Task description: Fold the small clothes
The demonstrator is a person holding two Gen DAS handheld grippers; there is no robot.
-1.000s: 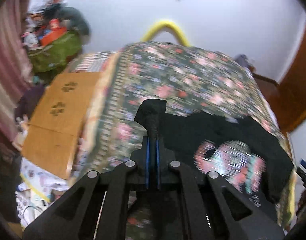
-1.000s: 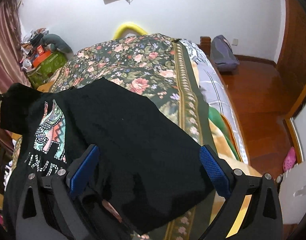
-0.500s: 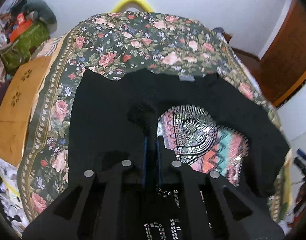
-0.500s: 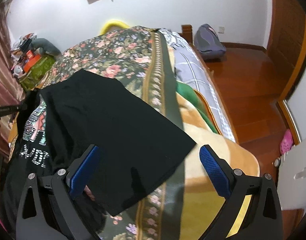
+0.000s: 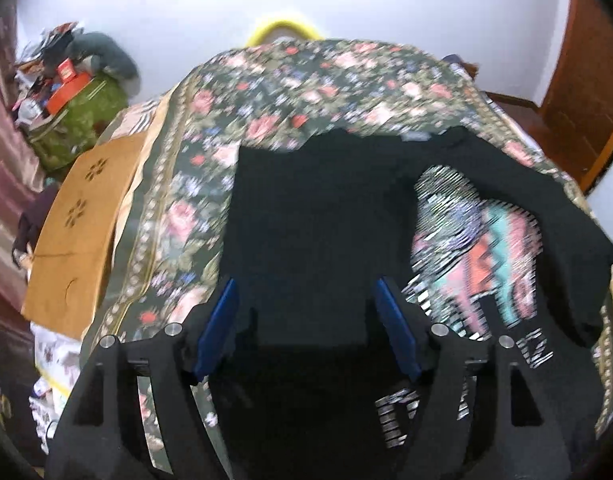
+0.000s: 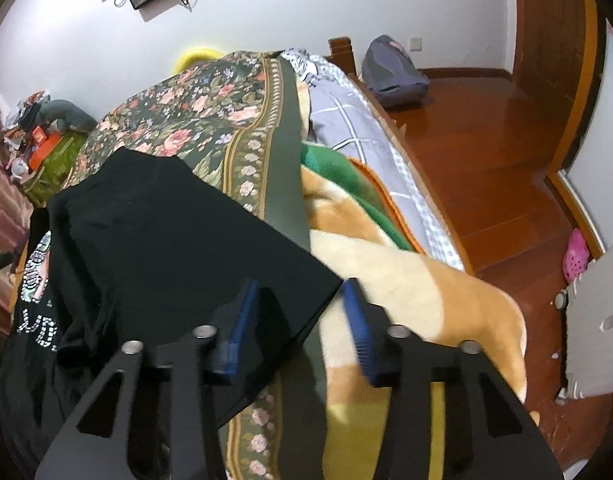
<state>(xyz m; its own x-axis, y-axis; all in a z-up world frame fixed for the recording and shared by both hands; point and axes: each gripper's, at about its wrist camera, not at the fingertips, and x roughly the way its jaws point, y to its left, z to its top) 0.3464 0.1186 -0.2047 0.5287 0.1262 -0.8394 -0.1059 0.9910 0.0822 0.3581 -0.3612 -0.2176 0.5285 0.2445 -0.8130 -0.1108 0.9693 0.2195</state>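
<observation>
Black T-shirt with a multicoloured patterned print and white lettering (image 5: 318, 216): lying flat on the floral bedspread, one side folded inward so a plain black panel covers part of the print; print and letters show beside that panel
Same garment, right wrist view (image 6: 178, 248): folded panel ends in a straight edge and a sharp corner near the bedspread's border; a strip of print and lettering shows at the far left
Left gripper (image 5: 308, 320): blue-padded fingers spread wide apart, nothing between them, poised over the black folded panel; whether they touch the cloth cannot be told
Right gripper (image 6: 302, 324): blue-padded fingers parted, holding nothing, straddling the corner of the folded panel, one finger over the black cloth, the other over the tan blanket
Dark green floral bedspread with a beaded border (image 5: 306, 92): covers the bed, under the garment
Tan and green fleece blanket (image 6: 386, 264): beside the bedspread's border
Brown cardboard box with cut-out holes (image 5: 78, 232): beside the bed
Grey backpack (image 6: 394, 68): on the wooden floor against the wall
Image quality: left wrist view is motion-blurred
</observation>
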